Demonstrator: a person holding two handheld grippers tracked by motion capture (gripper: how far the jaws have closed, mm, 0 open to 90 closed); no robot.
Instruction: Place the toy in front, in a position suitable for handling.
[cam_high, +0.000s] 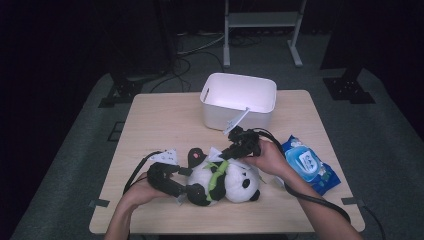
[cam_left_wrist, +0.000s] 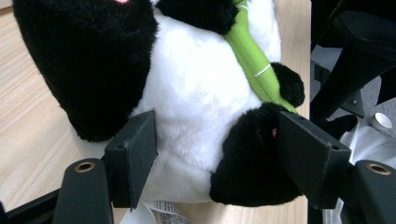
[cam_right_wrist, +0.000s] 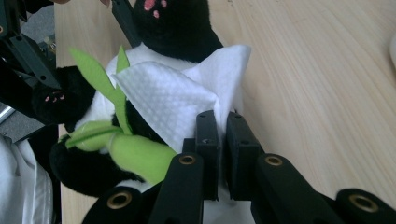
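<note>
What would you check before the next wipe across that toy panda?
1. Left gripper clamps the panda: ok, pads press its lower body.
2. Right gripper pinches the white wipe: ok, jaws shut on it.
3. Wipe lies on the panda's belly: ok.
4. Panda rests on the table: ok.
5. White bin stands apart from the hands: ok.
6. Wipes pack closed: cannot tell.

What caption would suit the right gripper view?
Right gripper, jaws shut on a white wipe, holding it against a plush panda.
</note>
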